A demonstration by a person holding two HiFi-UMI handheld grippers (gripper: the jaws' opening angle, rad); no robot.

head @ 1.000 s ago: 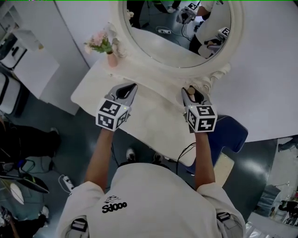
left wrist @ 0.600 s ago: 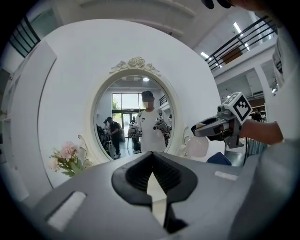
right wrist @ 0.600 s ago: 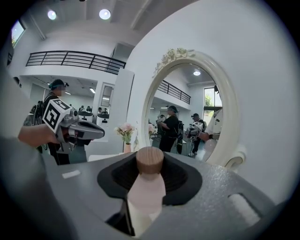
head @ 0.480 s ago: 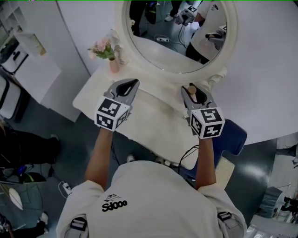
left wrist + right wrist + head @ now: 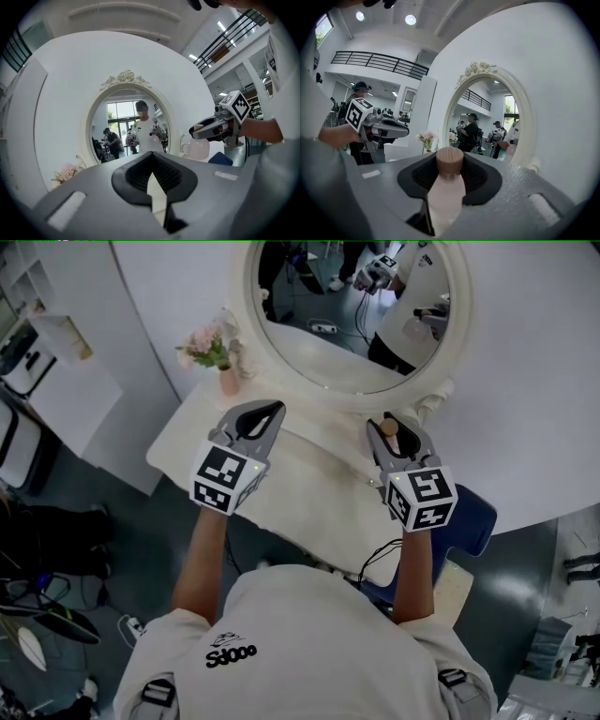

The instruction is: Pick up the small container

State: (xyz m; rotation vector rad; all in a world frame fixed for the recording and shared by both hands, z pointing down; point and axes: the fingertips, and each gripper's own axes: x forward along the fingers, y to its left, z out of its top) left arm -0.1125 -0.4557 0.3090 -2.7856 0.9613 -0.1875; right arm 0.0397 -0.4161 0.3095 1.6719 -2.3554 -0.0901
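Between the pads of the right claw (image 5: 390, 426) stands the small pale-pink plastic container (image 5: 446, 192), upright, its round brown cap (image 5: 450, 161) rising just above the black ribbed pads. The claw is clenched on the container's body from both sides. From the head view this pair sits over the right part of the white desk (image 5: 309, 493), near its far edge; whether the container's base touches the desk I cannot tell. The cube with square black-and-white markers (image 5: 422, 498) rides on the near end of this claw.

To the left, well apart, the left claw (image 5: 272, 413) hovers over the left part of the desk at about the same depth. Its tips meet and the hollow between its curved pads holds nothing. Its own marker cube (image 5: 225, 479) faces the camera.

Beyond both claws, at the far edge of the desk, stands the large oval mirror in a cream carved frame (image 5: 459, 334), leaning against a white wall. Left of the mirror is a small pink vase of pink flowers (image 5: 214, 351). Right of the desk and lower, a dark blue seat (image 5: 472, 512) shows beside the right arm.
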